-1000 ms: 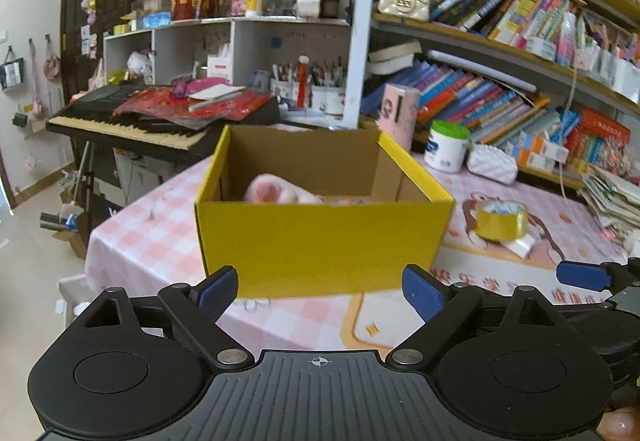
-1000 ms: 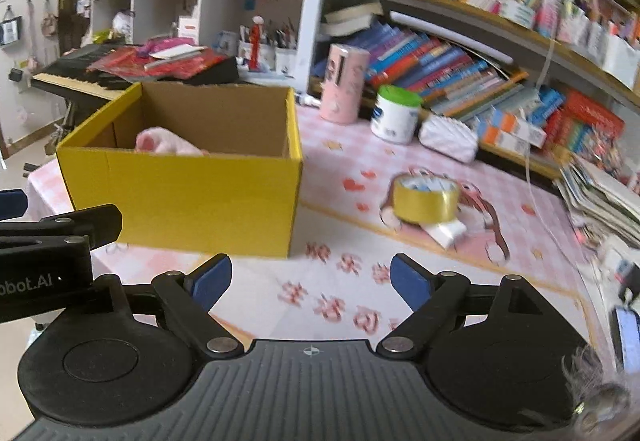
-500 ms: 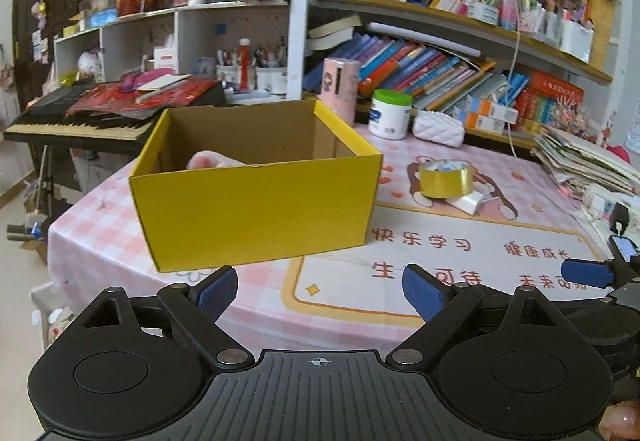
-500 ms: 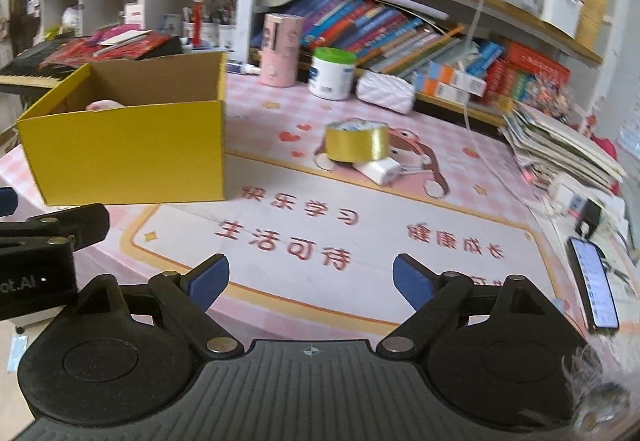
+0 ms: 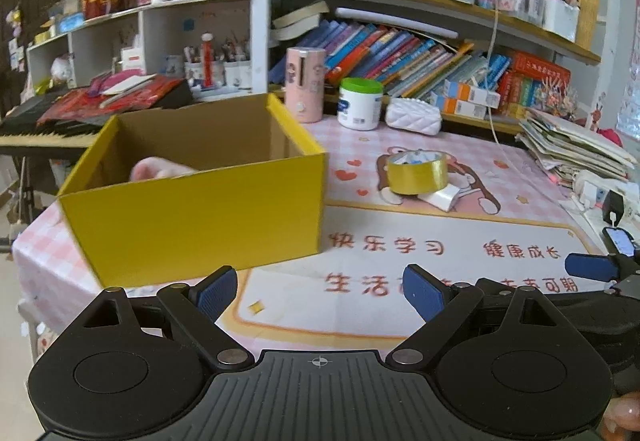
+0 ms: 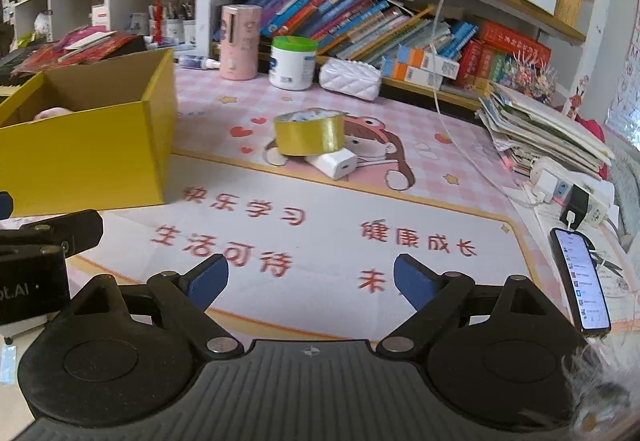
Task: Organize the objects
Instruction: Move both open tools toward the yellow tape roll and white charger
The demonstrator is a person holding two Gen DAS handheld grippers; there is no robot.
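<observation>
A yellow cardboard box [image 5: 200, 217] stands open on the pink table mat, with a pink soft object [image 5: 156, 169] inside; it also shows in the right wrist view [image 6: 84, 157]. A roll of gold tape [image 5: 418, 172] [image 6: 309, 132] rests on the mat beside a white charger [image 6: 333, 163] [image 5: 442, 197]. My left gripper [image 5: 320, 291] is open and empty, near the table's front edge, right of the box front. My right gripper [image 6: 310, 281] is open and empty, over the mat's printed characters, well short of the tape.
A pink canister [image 6: 240, 41], a white jar with a green lid [image 6: 292, 61] and a white quilted pouch [image 6: 350, 79] stand at the back by bookshelves. A stack of papers [image 6: 540, 129], a power strip [image 6: 572, 193] and a phone [image 6: 580, 277] lie at right.
Both grippers have swung right, away from the box; the tape and charger now sit nearer the centre of both views. Both stay open.
</observation>
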